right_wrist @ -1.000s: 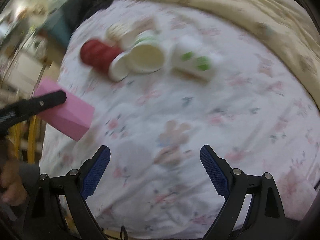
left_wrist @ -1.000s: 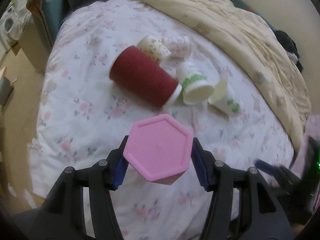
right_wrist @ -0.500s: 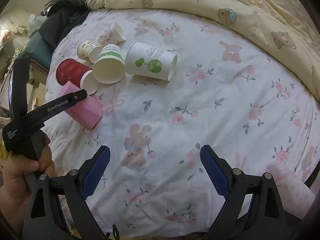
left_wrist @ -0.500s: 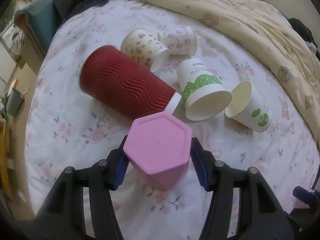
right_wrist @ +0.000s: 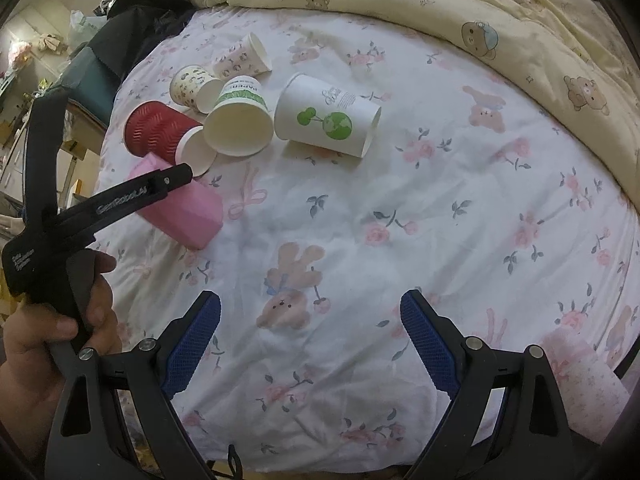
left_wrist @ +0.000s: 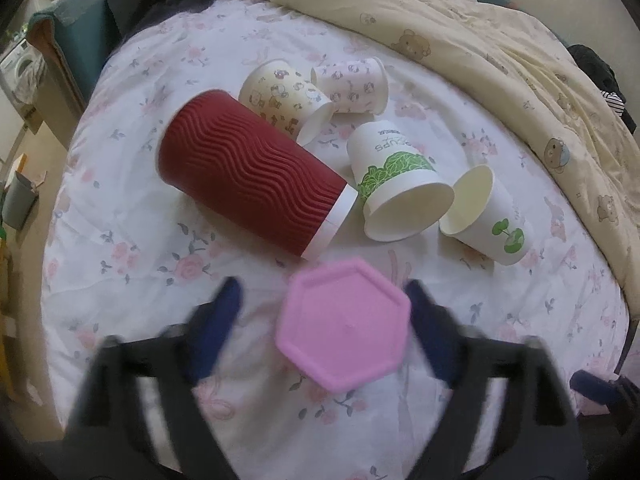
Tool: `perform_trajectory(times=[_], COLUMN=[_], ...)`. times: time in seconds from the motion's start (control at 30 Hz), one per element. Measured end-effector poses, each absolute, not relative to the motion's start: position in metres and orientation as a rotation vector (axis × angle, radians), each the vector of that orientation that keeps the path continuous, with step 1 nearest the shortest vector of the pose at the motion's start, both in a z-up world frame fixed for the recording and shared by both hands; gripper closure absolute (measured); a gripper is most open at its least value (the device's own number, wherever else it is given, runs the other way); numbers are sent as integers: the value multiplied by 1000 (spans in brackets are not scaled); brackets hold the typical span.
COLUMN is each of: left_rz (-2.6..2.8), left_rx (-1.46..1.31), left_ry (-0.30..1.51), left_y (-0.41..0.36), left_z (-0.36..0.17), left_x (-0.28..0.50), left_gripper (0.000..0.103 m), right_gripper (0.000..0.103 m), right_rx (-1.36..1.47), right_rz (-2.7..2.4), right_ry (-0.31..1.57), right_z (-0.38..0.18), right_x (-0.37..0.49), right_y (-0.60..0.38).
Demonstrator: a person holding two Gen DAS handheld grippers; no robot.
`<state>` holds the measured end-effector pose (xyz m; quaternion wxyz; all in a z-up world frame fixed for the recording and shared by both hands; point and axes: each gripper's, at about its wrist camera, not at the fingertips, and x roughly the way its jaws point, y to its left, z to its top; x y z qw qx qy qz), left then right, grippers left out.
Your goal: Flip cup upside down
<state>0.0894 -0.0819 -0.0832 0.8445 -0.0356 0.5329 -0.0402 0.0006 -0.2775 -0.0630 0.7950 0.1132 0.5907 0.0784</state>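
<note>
A pink hexagonal cup (left_wrist: pixel 344 322) stands upside down on the floral bedsheet, its flat base facing me; it also shows in the right wrist view (right_wrist: pixel 182 210). My left gripper (left_wrist: pixel 324 312) is open, blurred by motion, with its blue pads wide on both sides of the cup and clear of it. My right gripper (right_wrist: pixel 310 338) is open and empty over bare sheet, well right of the cup.
A red ribbed cup (left_wrist: pixel 256 174) and several paper cups (left_wrist: pixel 400 184) lie on their sides just beyond the pink cup. A yellow bear-print quilt (left_wrist: pixel 500 40) lies along the far right. The bed edge (left_wrist: pixel 60 240) drops off at left.
My left gripper has opened and let go of the pink cup, which now stands on the sheet. The right gripper has barely moved.
</note>
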Motion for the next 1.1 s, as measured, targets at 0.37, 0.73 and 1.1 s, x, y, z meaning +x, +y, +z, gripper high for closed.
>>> perform_trajectory(times=[0.37,0.73,1.1], left_rz=[-95,-2,37], left_rx=[-55,-76,-71], left_ry=[1046,897,803], left_y=[-58,-8,-1], left_z=[-29,16,18], left_x=[51,-27,-85], left_gripper=[13,13,0], right_gripper=[9,9,5], right_rx=[264,247,163], right_rz=[162,256,281], right_ry=[1224,1019,881], right_z=[-54,-12,5], right_x=[-4,-29,-66], right_y=[-279,-258,-227])
